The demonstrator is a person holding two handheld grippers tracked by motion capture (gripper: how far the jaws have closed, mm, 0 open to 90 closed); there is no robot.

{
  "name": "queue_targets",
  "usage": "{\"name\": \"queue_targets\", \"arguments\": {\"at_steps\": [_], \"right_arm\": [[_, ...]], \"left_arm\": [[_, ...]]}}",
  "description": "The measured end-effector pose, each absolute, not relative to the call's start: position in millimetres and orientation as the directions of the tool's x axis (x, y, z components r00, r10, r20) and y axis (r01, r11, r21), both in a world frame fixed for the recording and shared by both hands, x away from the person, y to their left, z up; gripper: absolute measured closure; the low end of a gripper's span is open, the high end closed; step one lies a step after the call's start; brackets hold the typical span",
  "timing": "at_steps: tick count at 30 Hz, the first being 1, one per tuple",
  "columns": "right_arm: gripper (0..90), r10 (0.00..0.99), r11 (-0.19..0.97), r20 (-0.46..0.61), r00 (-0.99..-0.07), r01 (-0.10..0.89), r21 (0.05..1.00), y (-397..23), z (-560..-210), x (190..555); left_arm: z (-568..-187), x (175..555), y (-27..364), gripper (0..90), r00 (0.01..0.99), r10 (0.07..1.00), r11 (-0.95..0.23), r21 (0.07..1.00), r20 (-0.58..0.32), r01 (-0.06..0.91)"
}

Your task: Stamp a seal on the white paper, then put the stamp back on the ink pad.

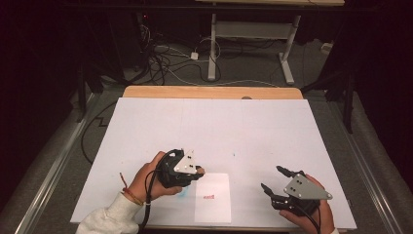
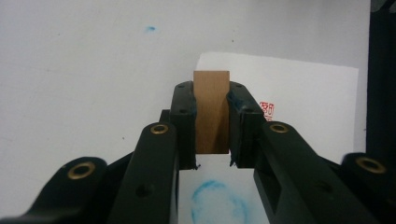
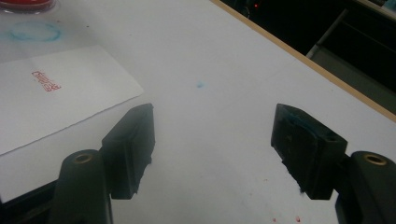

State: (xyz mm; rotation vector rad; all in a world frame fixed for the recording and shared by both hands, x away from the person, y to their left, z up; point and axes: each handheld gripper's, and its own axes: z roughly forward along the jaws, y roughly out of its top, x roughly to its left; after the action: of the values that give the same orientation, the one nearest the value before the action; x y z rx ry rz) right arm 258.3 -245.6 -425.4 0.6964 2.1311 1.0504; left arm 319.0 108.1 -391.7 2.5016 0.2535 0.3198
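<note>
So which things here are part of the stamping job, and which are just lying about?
Part of the job:
- wooden stamp block, clamped in the left tool
- white paper sheet bearing a red stamp mark
- red ink pad, at the frame edge

Lying about:
- blue ring stain and blue speck on the table
- right tool, open and idle

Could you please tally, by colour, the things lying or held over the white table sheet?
Brown: 1, wooden stamp block in the left gripper
White: 1, paper sheet bearing a red stamp print
Red: 1, ink pad
Total: 3
</note>
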Motion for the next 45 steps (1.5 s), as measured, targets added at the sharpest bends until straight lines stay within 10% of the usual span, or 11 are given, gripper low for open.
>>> {"name": "queue_targets", "arguments": {"at_steps": [45], "right_arm": [[31.2, 0.666, 0.555, -0.328, -0.670, 0.152, 0.818, -236, -425, 263]], "left_arm": [[-417, 321, 217, 73.7, 0.874, 0.478, -0.811, 0.426, 0.088, 0.401]]}}
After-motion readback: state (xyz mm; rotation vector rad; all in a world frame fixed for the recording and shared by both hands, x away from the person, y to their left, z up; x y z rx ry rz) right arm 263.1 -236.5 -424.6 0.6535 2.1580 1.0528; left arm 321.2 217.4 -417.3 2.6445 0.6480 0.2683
